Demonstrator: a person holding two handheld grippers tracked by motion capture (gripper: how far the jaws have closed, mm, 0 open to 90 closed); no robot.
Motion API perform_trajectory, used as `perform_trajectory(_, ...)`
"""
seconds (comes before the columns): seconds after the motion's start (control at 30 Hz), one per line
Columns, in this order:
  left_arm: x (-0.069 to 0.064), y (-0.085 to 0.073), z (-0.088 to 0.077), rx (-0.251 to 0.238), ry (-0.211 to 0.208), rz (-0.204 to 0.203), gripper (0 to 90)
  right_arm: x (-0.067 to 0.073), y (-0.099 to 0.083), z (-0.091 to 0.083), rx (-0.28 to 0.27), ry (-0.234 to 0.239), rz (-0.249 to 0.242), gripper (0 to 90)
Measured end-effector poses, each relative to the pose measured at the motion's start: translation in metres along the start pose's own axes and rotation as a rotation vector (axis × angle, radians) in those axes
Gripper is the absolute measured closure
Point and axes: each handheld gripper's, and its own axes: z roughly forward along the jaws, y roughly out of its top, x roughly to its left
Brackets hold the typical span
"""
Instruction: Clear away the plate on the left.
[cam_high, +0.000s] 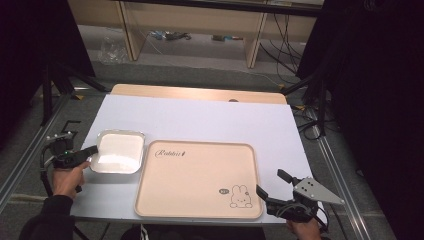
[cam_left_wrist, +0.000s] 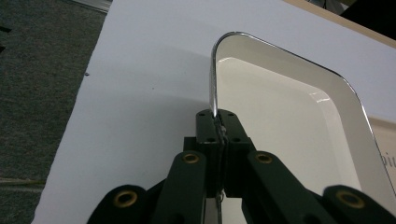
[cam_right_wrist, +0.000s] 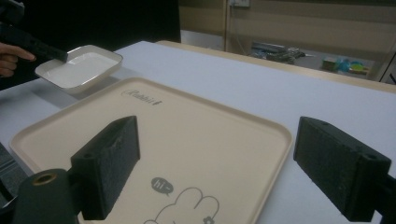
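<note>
White dish (cam_high: 119, 151) sits just left of the beige tray (cam_high: 200, 180), long axis across the counter (cam_high: 210, 120). Left claw (cam_high: 94, 150) is clamped on its left rim; right claw (cam_high: 270, 186), jaws wide, holds nothing at the tray's right corner.

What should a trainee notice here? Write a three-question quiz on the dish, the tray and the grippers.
1. True or false: the left gripper is shut on the rim of the white dish.
2. The right gripper is: A) open, B) shut on the tray.
3. What animal is drawn on the beige tray?

Key: 1 true. 2 A; its fingers stand wide apart with nothing between them. 3 a rabbit.
</note>
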Motion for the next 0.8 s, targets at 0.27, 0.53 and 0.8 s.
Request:
perform_trajectory(0.27,-0.004,0.002,-0.002,-0.018,-0.035,0.004,88.2,0.0,0.0,0.0,0.001,-0.001,0.0,15.2)
perform_trajectory(0.53,-0.017,0.003,-0.005,-0.023,-0.098,0.028,88.3,0.0,0.0,0.0,-0.001,0.004,0.002,15.2)
perform_trajectory(0.8,-0.034,0.001,-0.005,-0.002,-0.155,0.047,88.3,0.0,0.0,0.0,-0.009,0.006,0.004,15.2)
